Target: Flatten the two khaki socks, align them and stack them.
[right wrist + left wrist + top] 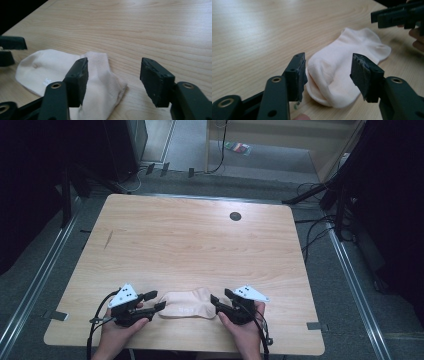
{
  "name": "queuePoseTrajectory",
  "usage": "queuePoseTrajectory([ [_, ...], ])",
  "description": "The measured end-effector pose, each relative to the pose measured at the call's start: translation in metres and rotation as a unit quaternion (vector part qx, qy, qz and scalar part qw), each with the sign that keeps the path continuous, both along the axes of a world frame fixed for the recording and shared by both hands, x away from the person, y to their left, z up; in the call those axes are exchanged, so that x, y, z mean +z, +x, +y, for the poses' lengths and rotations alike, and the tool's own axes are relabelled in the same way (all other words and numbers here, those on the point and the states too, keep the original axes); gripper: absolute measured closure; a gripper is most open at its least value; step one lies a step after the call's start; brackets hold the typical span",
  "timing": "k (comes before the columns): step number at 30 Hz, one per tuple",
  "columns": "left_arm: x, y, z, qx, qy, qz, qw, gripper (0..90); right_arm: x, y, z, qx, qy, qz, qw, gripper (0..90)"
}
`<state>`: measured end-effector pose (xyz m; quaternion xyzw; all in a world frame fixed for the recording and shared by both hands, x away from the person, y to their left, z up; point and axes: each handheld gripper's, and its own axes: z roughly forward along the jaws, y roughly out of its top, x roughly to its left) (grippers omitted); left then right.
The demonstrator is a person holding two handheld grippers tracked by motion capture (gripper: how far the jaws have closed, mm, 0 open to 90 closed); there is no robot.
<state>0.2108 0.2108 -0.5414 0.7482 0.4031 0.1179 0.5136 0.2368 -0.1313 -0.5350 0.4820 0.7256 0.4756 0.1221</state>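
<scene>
A pale cream sock [188, 304] lies flat near the table's front edge, between my two grippers. My left gripper [154, 301] stands open at the sock's left end; in the left gripper view the sock [342, 67] lies just beyond its jaws, and the pads do not touch it. At the sock's right end my right gripper [220, 299] is open too. In the right gripper view the sock [75, 72] lies partly behind the left jaw, free of both pads.
The wooden table [190, 240] has a small dark round hole [235, 216] at the far right. Beyond the table are cables [315, 230] on a grey floor and dark stands on both sides.
</scene>
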Motion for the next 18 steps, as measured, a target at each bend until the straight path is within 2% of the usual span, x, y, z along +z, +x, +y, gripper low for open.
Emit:
queuePoseTrajectory([
  [1,0.000,0.000,0.000,0.000,0.000,0.000,1.0000,42.8,0.000,0.000,-0.001,-0.001,-0.006,-0.005,1.0000,38.3],
  [2,0.000,0.000,0.003,0.009,-0.007,-0.012,0.9999,40.9,0.001,0.000,-0.001,-0.003,-0.009,-0.010,0.9999,38.3],
  [5,-0.001,0.001,0.005,0.020,-0.011,-0.017,0.9996,33.5,0.002,0.000,-0.004,-0.003,-0.008,-0.018,0.9998,36.6],
  [6,-0.001,0.001,0.006,0.027,-0.014,-0.018,0.9994,33.5,0.003,0.000,-0.004,-0.001,-0.007,-0.019,0.9998,35.5],
  [10,0.001,0.003,0.013,0.060,-0.007,-0.024,0.9979,15.2,0.008,0.002,-0.010,0.010,-0.007,-0.035,0.9993,27.5],
  [12,0.001,0.003,0.015,0.065,-0.006,-0.022,0.9976,13.6,0.009,0.002,-0.011,0.009,-0.004,-0.038,0.9992,25.7],
  [15,0.003,0.004,0.022,0.084,-0.005,-0.020,0.9963,10.7,0.013,0.003,-0.019,0.006,0.010,-0.038,0.9992,17.8],
  [18,0.004,0.005,0.028,0.099,0.003,-0.020,0.9949,10.1,0.015,0.005,-0.026,0.011,0.012,-0.026,0.9995,13.8],
])
